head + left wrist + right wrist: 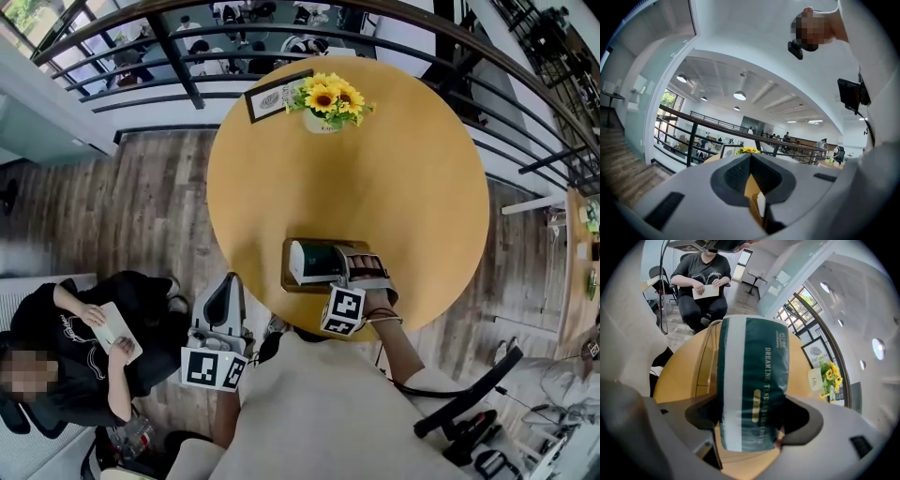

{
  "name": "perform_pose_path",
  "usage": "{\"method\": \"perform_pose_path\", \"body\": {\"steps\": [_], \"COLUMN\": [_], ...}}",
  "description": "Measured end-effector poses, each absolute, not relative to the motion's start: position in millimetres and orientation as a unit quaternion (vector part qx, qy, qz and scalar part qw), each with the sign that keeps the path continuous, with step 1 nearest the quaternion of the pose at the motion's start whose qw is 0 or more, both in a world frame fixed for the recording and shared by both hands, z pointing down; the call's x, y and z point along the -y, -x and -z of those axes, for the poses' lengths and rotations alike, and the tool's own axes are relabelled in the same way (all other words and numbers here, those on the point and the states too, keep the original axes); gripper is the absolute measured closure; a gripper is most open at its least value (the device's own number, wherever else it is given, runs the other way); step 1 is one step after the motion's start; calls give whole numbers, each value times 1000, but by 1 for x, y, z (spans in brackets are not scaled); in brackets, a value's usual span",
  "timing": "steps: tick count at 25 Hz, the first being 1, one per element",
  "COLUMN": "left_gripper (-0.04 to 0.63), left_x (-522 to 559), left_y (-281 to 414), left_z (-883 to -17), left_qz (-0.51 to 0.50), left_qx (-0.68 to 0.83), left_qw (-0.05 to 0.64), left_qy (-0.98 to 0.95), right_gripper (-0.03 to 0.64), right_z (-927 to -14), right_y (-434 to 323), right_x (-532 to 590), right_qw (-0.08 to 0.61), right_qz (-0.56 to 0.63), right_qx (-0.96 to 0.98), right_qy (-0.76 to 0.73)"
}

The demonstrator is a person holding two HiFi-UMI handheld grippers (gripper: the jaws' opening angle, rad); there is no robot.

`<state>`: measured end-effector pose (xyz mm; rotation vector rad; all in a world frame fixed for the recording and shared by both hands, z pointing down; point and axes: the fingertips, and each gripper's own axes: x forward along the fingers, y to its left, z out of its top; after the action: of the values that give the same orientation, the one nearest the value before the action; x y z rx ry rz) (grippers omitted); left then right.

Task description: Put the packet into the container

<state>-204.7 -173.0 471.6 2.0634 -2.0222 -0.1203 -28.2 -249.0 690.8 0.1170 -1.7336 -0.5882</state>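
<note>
A green and white packet (314, 262) is held in my right gripper (351, 268), which is shut on it above the near edge of the round wooden table (412, 187). The packet hangs over a shallow wooden container (287, 282) and hides most of its inside. The right gripper view has the packet (752, 380) filling the middle, pinched between the jaws of the right gripper (750, 417), with the container's rim (705, 362) showing to its left. My left gripper (223, 291) is off the table at the lower left, shut and empty; in its own view the left gripper (751, 161) tilts upward toward the ceiling.
A vase of sunflowers (328, 98) and a framed card (274, 94) stand at the table's far side. A black railing (178, 56) runs behind the table. A seated person (84, 347) is on the left, and a black chair base (469, 417) on the right.
</note>
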Motion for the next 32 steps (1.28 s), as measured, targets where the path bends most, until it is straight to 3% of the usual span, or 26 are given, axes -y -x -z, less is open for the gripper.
{"method": "perform_pose_path", "body": {"steps": [32], "left_gripper": [591], "left_x": [173], "left_y": [216], "left_z": [-470], "left_qz": [49], "left_qx": [708], "left_qw": [119], "left_qy": [-694], "right_gripper": [233], "right_z": [-697], "right_y": [41], "right_x": [248], "right_qw": [596], "right_qz": [214], "right_qx": [774], "right_qy": [-15]}}
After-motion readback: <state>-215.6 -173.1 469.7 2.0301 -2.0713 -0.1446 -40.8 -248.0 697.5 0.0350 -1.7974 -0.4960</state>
